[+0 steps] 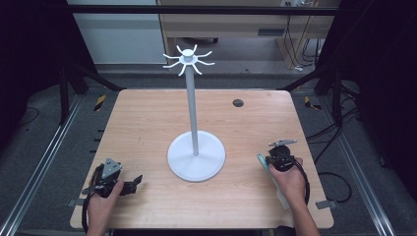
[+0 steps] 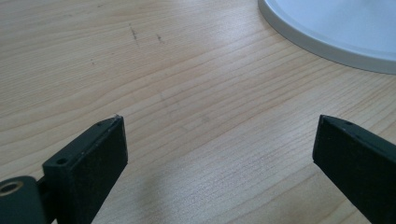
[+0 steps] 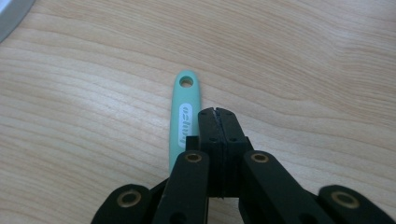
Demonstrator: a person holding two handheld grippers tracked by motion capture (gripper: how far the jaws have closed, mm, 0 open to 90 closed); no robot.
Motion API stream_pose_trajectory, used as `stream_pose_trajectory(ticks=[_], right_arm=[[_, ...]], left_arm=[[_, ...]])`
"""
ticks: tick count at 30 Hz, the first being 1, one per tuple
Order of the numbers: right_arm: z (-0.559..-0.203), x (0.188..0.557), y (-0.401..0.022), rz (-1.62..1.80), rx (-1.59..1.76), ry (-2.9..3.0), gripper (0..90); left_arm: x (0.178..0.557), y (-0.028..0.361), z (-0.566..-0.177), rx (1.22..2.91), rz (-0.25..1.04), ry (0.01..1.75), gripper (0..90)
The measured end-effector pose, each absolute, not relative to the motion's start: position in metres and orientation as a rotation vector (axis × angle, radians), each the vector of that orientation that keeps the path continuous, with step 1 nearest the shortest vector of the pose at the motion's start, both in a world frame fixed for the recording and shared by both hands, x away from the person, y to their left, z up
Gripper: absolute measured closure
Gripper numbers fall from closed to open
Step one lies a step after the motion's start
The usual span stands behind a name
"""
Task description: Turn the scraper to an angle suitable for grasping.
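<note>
A white stand [image 1: 193, 110] rises from a round base [image 1: 196, 157] at the table's middle, with several curved hooks [image 1: 188, 59] at its top. A teal handle [image 3: 186, 112] with a hole at its end and a white label lies flat on the wood. My right gripper [image 3: 216, 112] is shut just right of this handle and low over it, with nothing between the jaws. In the high view the teal handle [image 1: 261, 161] sticks out left of my right gripper [image 1: 273, 157]. My left gripper [image 1: 136, 183] rests at the front left, open wide [image 2: 219, 123] and empty, pointing toward the base [image 2: 336, 28].
A dark round grommet [image 1: 238, 103] sits in the wooden table [image 1: 147, 123] at the back right. The table's front edge runs just below both hands. Dark frame rails and cables flank the table on the floor. The base's rim [image 3: 11, 14] shows in the right gripper view's top left corner.
</note>
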State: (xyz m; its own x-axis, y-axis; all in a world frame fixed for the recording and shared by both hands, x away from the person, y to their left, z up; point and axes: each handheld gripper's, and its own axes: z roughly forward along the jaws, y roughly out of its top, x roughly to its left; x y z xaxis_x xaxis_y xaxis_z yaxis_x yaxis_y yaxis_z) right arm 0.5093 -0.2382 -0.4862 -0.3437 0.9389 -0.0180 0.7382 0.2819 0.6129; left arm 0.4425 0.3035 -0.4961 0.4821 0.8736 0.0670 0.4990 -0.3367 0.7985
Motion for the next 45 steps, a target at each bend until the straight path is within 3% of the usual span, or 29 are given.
stream_pose_trajectory(ticks=[45], right_arm=[[-0.485,0.482,-0.205,0.875,1.405,2.34,90.0]], left_arm=[[0.441,0.304,-0.496,1.987,0.65,1.14,2.8]])
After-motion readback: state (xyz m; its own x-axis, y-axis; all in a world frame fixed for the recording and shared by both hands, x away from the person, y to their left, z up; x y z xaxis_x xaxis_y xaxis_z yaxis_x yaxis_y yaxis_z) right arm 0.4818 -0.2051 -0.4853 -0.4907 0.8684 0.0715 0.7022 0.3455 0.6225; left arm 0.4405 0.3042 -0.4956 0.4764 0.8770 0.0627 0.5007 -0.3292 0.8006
